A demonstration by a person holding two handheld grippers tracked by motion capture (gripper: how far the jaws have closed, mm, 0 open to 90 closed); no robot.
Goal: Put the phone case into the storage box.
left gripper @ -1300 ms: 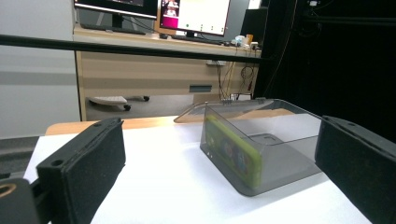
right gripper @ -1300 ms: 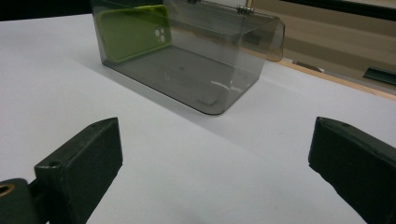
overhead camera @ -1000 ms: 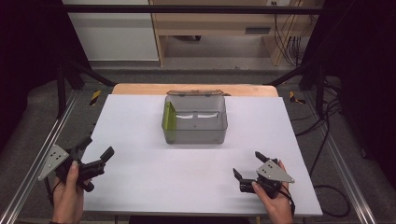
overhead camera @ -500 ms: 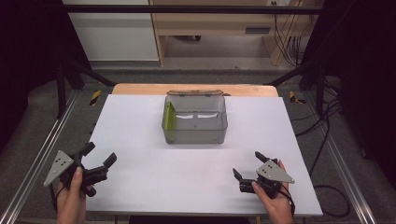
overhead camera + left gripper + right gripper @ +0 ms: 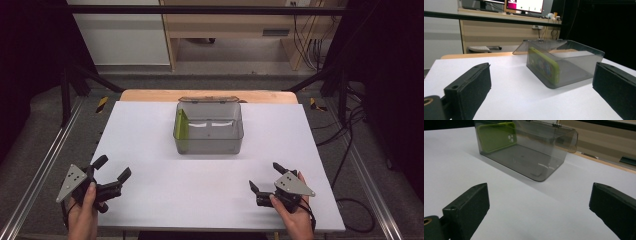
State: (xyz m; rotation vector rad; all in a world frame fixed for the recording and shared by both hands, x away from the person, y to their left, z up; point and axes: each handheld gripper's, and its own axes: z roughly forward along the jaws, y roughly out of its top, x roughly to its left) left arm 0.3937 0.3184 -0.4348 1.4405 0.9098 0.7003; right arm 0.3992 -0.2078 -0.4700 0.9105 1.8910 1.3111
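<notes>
**High view: both grippers idle, box untouched**

High view shows my left gripper (image 5: 111,176) near the table's (image 5: 150,130) near-left corner and my right gripper (image 5: 266,178) near the near-right corner, both well apart from the box (image 5: 209,129) standing toward the far middle. Each has its jaws spread wide with nothing between them; the left gripper view and the right gripper view both look across bare white tabletop at the box through that gap.

The box is smoky clear plastic, its hinged lid (image 5: 208,99) tipped back and open. Inside, a green phone case (image 5: 496,136) stands on edge against one end wall, the box's left end as I face it.

I judge the work hardly begun: lid open, case resting inside, nothing gripped. What remains is the reach to the box and whatever handling of the case or the lid follows.
</notes>
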